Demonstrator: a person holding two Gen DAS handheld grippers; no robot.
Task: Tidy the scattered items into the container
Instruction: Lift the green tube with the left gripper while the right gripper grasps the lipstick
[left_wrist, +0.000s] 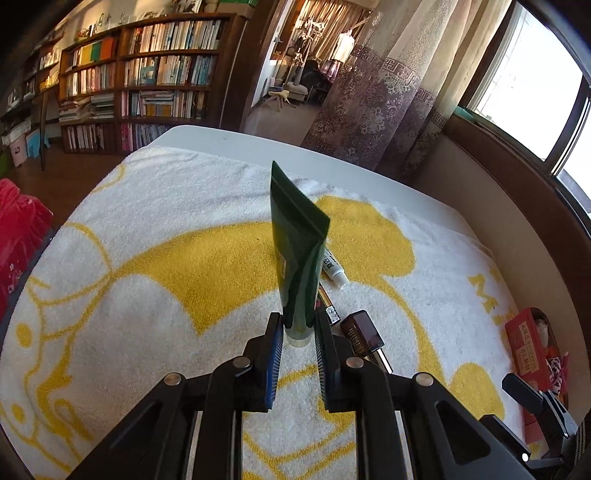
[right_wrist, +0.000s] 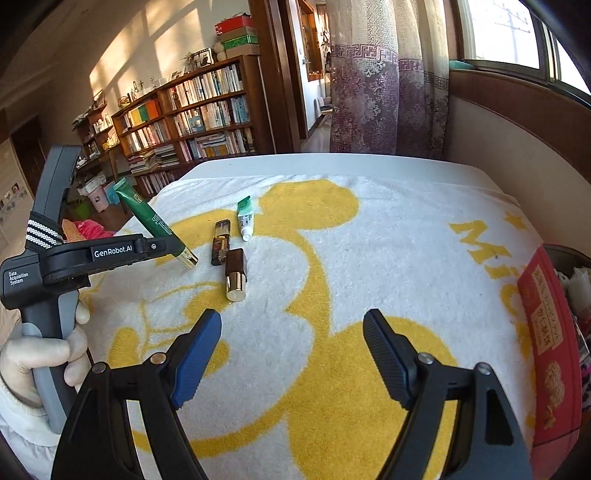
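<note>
The left hand-held gripper clamps the dark green plastic tube near its gold cap, lifted off the yellow-and-white towel; the right hand-held gripper gapes empty.

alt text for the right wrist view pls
The open right hand-held gripper hovers over a yellow-and-white towel. At left, the left hand-held gripper holds a green tube above the towel; a lipstick, a small white tube and a red box are there too.

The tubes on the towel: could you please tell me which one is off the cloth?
The dark green tube, clamped near its gold cap in the left claw; the small white tube lies flat on the towel.
</note>
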